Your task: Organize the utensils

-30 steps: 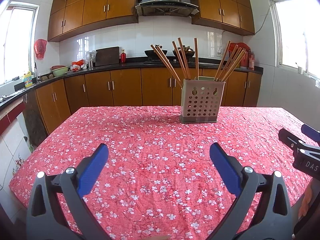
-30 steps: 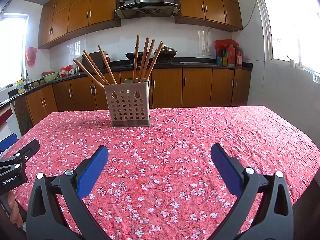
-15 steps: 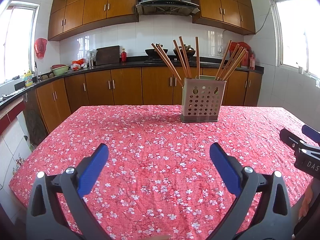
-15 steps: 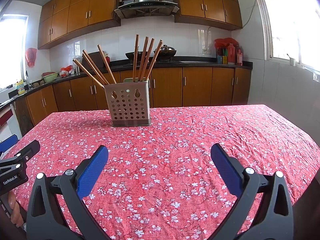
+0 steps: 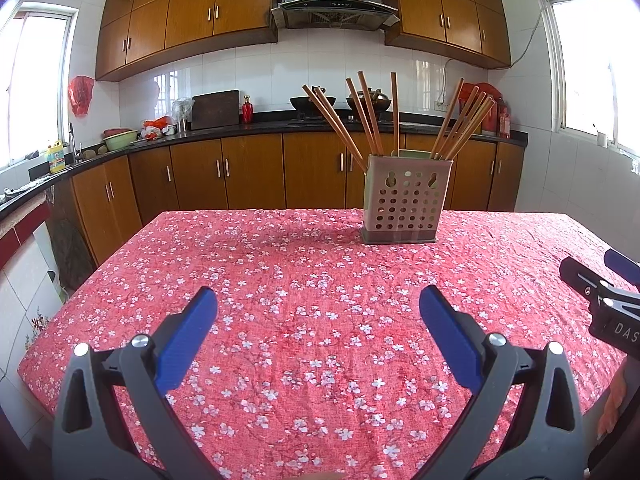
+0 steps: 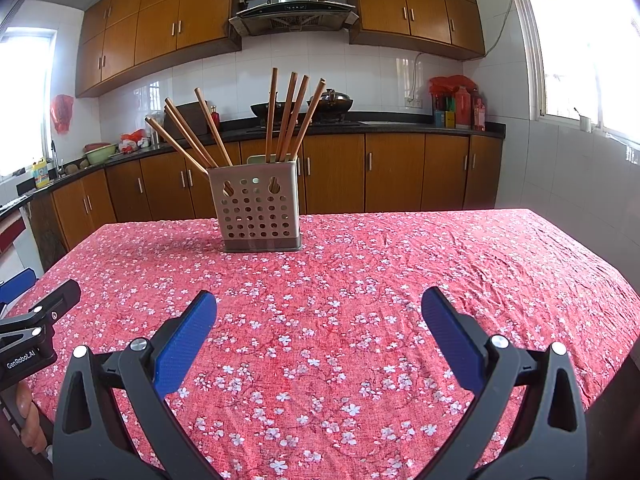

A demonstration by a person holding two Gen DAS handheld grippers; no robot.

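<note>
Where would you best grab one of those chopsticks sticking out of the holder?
Probably the bare upper end of a chopstick, pinched from above: the lower part sits hidden inside the perforated holder, and the near-upright one stands apart from its neighbours.

— That cloth on the table (image 5: 304, 280), red with little white blossoms?

— Yes, and creased toward the far right. Beyond it, brown cabinets (image 5: 248, 176) under a black counter.

— What sits on the counter?

— A dark wok (image 6: 267, 109) and a lidded pot (image 6: 331, 100) below the steel range hood (image 6: 294, 8). Far left, a green basin (image 5: 120, 140); a red bag (image 5: 79, 94) hangs by the window.
</note>
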